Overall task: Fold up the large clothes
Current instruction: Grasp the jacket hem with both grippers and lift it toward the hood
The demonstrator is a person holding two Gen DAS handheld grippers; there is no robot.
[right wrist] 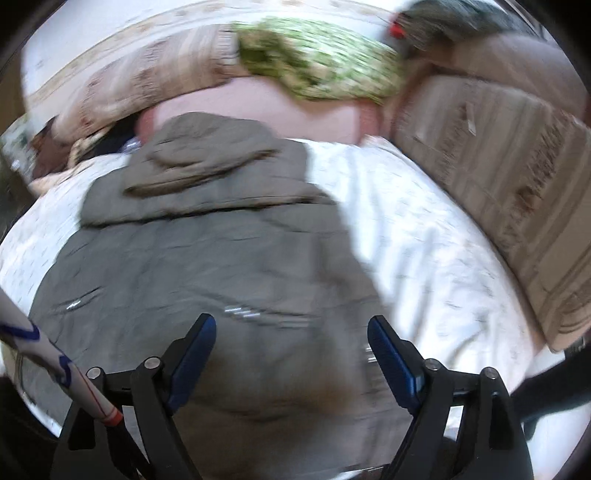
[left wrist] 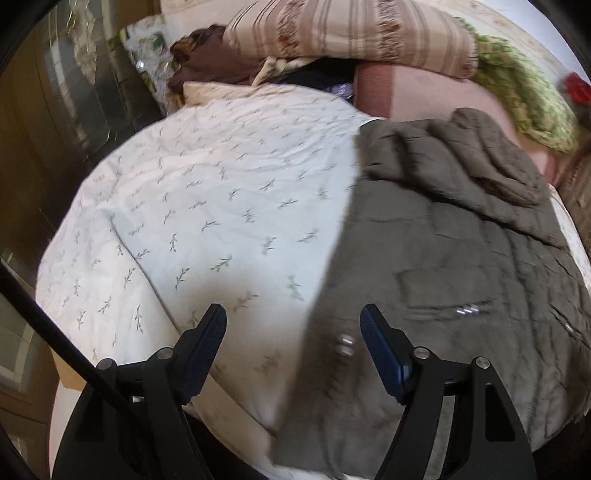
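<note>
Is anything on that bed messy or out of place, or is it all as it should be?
Mostly the jacket: it lies rumpled on the white leaf-print bedspread, its hood bunched up toward the pillows. Behind it, a heap of clothes sits crumpled under the striped pillow. Both grippers are open, holding nothing. No damage shows.

Jacket [left wrist: 461, 266] on bedspread [left wrist: 207, 206]; pillows [left wrist: 347, 33] behind.

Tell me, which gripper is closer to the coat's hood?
Right. The right gripper hangs over the jacket, facing the hood; the left gripper sits at the jacket's side edge.
</note>
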